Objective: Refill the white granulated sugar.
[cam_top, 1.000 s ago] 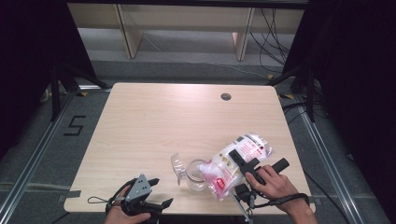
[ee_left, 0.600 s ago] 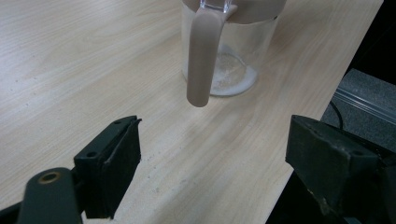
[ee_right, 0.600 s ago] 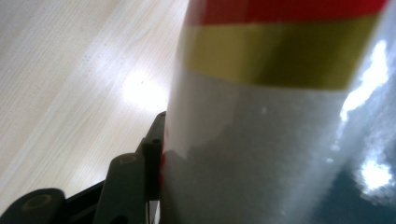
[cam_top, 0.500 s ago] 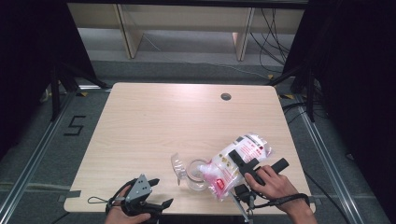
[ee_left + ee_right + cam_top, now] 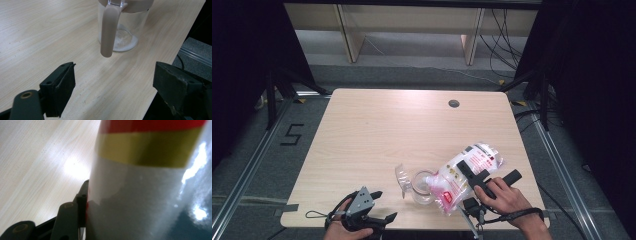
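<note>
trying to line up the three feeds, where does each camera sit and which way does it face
High view: above the near edge, facing forward and down on the table; both hands, left claw, right claw.
Left gripper view: rides the left claw, facing the glass jar; open black jaws show.
Right gripper view: rides the right claw, pressed against the bag; one jaw shows.
Shared: the jar shows in the high and left views, the bag in the high and right views.
</note>
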